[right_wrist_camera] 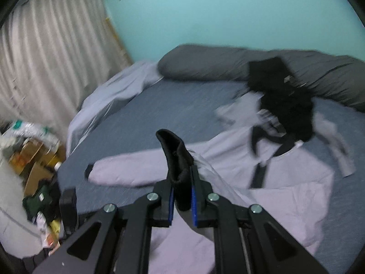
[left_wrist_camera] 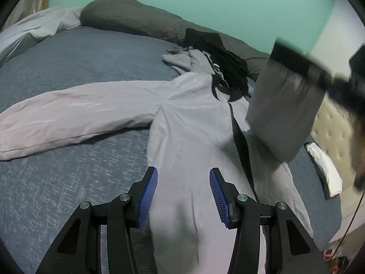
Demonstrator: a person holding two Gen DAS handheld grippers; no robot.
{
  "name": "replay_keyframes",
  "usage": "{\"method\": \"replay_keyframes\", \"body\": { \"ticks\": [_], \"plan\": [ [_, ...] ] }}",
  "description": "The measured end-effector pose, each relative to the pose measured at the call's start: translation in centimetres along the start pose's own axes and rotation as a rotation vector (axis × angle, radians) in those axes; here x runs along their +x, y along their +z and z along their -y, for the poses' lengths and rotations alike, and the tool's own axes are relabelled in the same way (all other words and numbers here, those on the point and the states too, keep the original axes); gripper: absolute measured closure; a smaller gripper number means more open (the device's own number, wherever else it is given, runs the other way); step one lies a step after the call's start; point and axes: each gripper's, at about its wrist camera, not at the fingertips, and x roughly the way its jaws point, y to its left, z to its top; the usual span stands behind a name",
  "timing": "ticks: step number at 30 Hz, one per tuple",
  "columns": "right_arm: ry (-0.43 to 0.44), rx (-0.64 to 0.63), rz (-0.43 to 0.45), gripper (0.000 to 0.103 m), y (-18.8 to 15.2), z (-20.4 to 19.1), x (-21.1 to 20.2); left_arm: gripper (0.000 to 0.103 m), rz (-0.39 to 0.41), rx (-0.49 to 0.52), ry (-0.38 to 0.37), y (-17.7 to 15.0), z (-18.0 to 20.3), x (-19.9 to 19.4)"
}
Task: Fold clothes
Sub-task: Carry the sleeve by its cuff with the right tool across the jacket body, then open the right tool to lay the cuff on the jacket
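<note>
Smooth pale-lilac jacket (left_wrist_camera: 194, 118) sprawls on my heathered blue bed (left_wrist_camera: 68, 68). My right gripper (right_wrist_camera: 182, 196) has its jaws pinched on the black ribbed cuff (right_wrist_camera: 175, 157); left gripper (left_wrist_camera: 183, 196) hovers, jaws half-wide, over the hem.

So the bed (left_wrist_camera: 75, 68) has a blue-grey textured cover. Lying right on it: a pale lilac jacket (left_wrist_camera: 182, 123) spread out with one sleeve flung sideways, a dark grey pillow (left_wrist_camera: 136, 16) along the head, and a rumpled light sheet (left_wrist_camera: 34, 27) at the far corner.
</note>
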Motion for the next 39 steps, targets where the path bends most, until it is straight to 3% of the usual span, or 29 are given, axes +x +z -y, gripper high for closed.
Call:
{"method": "replay_keyframes", "body": {
  "ticks": [7,15,23,27,31,34,39],
  "plan": [
    [0.097,-0.006,-0.156,0.092,-8.2,-3.5,7.0,0.051,0.010,-0.035,0.006,0.2,-1.7,-0.6],
    [0.136,0.027,-0.251,0.092,-13.2,-3.8,10.9,0.051,-0.004,-0.034,0.008,0.0,-1.6,-0.2],
    [0.164,0.087,-0.259,0.087,-14.9,-3.0,11.8,0.051,-0.030,-0.016,0.016,-0.5,-1.0,1.0],
    [0.216,0.135,-0.272,0.068,-15.5,-2.6,11.6,0.051,-0.050,-0.020,0.018,-0.9,-1.1,1.7],
    [0.231,0.165,-0.246,0.068,-15.8,-2.2,10.5,0.051,-0.064,-0.016,0.021,-1.3,-1.0,2.2],
    [0.201,0.201,-0.209,0.068,-16.1,-0.8,8.8,0.051,-0.074,-0.013,0.021,-1.5,-0.9,2.7],
    [0.071,0.282,-0.134,0.068,-16.6,4.4,4.6,0.051,-0.097,0.018,0.006,-2.0,0.5,3.8]
  ]
}}
